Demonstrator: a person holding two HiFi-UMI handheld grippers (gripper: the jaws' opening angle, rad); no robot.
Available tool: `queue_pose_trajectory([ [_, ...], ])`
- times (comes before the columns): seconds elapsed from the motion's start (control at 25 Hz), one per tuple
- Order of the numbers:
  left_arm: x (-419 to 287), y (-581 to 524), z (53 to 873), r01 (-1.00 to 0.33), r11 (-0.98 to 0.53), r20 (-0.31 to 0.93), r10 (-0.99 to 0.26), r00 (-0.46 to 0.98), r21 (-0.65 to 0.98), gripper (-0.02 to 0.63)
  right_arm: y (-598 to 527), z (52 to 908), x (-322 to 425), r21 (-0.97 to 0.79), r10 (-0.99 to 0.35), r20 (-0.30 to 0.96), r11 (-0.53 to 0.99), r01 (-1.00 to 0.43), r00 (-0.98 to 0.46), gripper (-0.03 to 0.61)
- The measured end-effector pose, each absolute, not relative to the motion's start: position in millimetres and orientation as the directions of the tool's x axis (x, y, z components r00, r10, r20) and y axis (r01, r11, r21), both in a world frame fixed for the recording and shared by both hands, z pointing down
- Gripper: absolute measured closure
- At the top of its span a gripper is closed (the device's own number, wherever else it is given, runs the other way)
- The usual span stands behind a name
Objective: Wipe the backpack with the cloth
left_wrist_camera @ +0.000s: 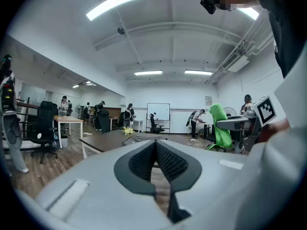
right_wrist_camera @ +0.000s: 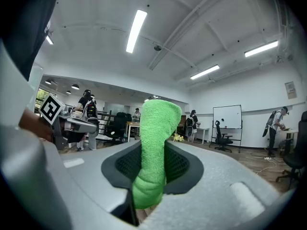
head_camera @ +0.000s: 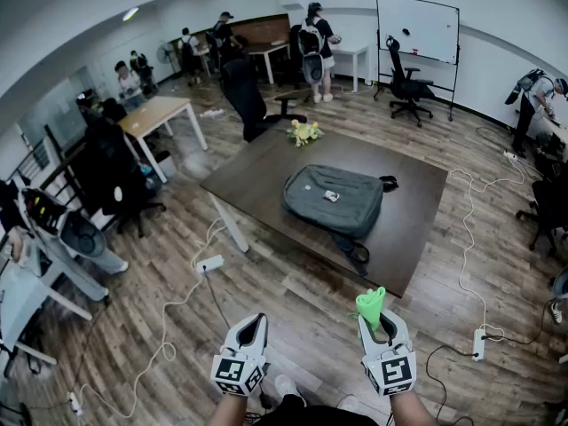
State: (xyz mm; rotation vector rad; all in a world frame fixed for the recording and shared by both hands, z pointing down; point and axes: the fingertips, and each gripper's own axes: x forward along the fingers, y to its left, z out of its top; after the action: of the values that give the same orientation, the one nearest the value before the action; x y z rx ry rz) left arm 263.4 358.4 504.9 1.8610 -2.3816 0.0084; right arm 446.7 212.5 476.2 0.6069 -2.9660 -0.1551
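The right gripper (right_wrist_camera: 152, 175) fingers (right_wrist_camera: 181, 165) pinch the green cloth (right_wrist_camera: 156, 138), hiding its base; left gripper (left_wrist_camera: 156, 161) fingers (left_wrist_camera: 173, 165) touch.

I'm looking into an open office with a wood-plank floor (head_camera: 293, 300) and white walls (head_camera: 497, 69). A dark brown table (head_camera: 257, 180) stands mid-room, with a small bunch of yellow flowers (head_camera: 303, 132) at its far edge. Beyond it I can see a whiteboard (head_camera: 417, 27) on a stand, a black office chair (head_camera: 406, 85) and, to the left, a light wood desk (head_camera: 160, 114). A corded power strip (head_camera: 209, 263) lies on the floor. Long ceiling lamps (left_wrist_camera: 115, 3) are lit overhead. Several people (head_camera: 312, 43) stand by the far desks.
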Motion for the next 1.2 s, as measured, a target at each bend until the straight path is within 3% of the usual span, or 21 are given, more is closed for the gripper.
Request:
queue_pose_trajectory([
  [0.32, 234.5, 365.4, 512.4, -0.964, 0.255, 0.108, -0.963, -0.245, 0.082, 0.594, 218.0, 469.9, 413.8, 0.122, -0.376, 0.076, 0.923, -0.366, -0.923, 0.476],
  [0.92, 106.1, 396.8, 520.4, -0.958, 0.275, 0.096, -0.959, -0.267, 0.079, 0.594, 227.9, 451.9, 287.4, 0.072, -0.387, -0.005, 0.92, -0.386, -0.922, 0.472],
  [1.2, 77.0, 394.4, 534.6, -0.962, 0.254, 0.113, -0.963, -0.243, 0.099, 0.594, 227.5, 461.3, 252.4, 0.073, -0.397, 0.029, 0.916, -0.394, -0.917, 0.472],
])
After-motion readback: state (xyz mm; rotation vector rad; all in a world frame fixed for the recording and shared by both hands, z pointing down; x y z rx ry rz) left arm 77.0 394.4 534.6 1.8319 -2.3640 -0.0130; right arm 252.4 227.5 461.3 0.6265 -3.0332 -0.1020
